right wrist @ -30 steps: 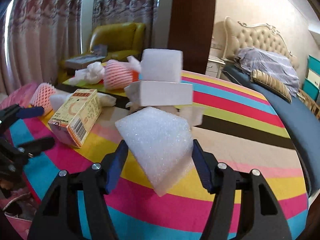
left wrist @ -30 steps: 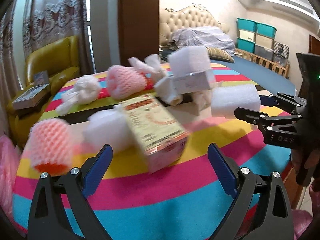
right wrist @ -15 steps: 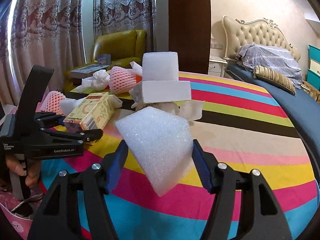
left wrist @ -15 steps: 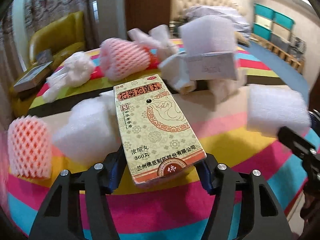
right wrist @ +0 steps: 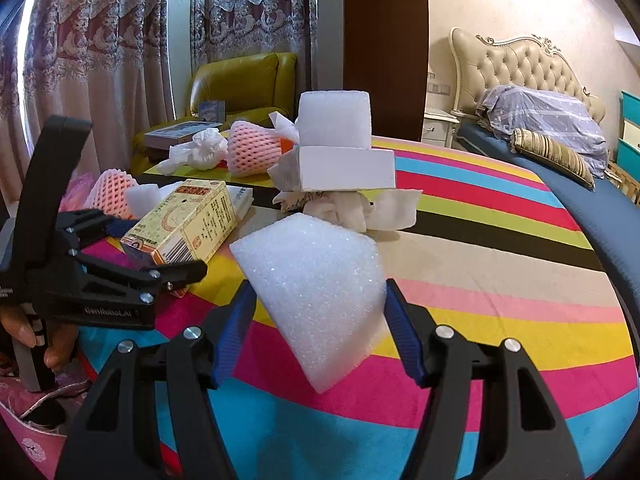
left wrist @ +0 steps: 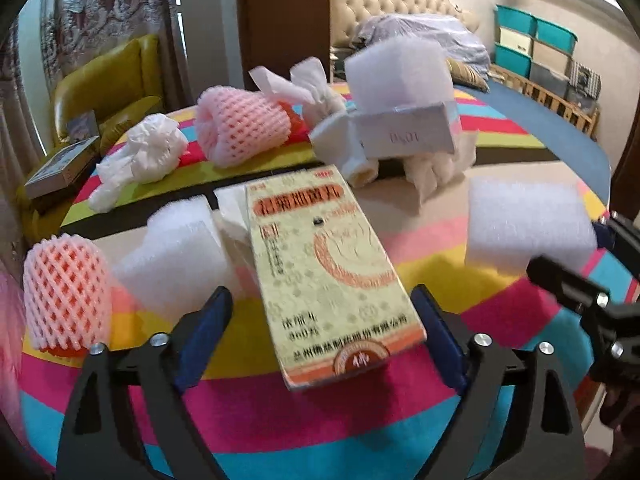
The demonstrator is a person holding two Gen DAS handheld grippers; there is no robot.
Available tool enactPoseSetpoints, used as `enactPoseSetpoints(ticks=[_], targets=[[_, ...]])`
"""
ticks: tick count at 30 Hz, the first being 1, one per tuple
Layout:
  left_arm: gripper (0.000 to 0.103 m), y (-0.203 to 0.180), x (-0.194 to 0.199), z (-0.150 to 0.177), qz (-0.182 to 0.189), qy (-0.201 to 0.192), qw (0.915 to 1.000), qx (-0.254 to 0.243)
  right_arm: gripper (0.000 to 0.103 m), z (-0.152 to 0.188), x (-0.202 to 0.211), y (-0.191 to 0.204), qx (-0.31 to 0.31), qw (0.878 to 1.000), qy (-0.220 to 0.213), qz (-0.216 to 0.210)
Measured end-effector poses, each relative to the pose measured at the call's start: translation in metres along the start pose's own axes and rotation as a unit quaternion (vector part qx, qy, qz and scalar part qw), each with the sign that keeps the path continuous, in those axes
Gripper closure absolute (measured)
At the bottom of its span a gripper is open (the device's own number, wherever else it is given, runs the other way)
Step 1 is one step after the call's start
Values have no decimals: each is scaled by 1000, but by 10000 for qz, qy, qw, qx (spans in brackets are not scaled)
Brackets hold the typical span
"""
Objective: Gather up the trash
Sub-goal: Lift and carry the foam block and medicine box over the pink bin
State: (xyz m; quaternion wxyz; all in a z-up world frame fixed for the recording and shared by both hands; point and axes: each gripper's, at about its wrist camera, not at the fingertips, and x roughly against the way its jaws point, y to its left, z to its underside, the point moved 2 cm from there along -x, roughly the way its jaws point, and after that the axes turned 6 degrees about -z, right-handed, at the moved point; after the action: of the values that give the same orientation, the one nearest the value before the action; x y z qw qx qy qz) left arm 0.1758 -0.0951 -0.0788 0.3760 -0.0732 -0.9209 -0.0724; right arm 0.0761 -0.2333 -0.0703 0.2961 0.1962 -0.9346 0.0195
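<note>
1. I am mid-way through picking litter off the striped worktop (right wrist: 480, 312); most of it is not yet collected
2. My right tongs (right wrist: 319, 286) pinch a white foam block (right wrist: 312, 264) between both pads, and it is held clear above the worktop
3. My left tongs (left wrist: 320, 294) have just been opening and now stand spread, with the yellow medicine box (left wrist: 320, 248) between the pads. There is a clear gap at the left pad, and the right pad sits just beside the box edge, so I judge it is not gripped
4. The box seems to rest on the worktop near its front edge, beside a second foam piece (left wrist: 176, 248)
5. Next I judge the left tongs need to close squarely on the box's long sides before any lift. The carton is smooth and stiff and could slip or twist if caught at a corner
6. Still lying out are two pink foam nets (left wrist: 240, 128), crumpled paper (left wrist: 140, 160) and a white carton (right wrist: 344, 172) with a foam cube (right wrist: 334, 120) on top
7. Containers: I see no bin plainly. Something pink and bag-like (right wrist: 36, 444) sits below the left hand (right wrist: 44, 340), but I cannot tell what it holds
8. The teal storage crates (left wrist: 536, 40) at the far wall are stacked, contents hidden
</note>
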Motion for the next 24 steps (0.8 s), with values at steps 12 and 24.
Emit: enactPoseSetpoints(ticks=[12,24], targets=[[54,1,31,12,91,-605,9981,-33,40,3,0,4,10,10000,20,-58],[54,35,78,41,-65,-1293,9916,23,40,-5,8,37,231,9987,-271,-360]])
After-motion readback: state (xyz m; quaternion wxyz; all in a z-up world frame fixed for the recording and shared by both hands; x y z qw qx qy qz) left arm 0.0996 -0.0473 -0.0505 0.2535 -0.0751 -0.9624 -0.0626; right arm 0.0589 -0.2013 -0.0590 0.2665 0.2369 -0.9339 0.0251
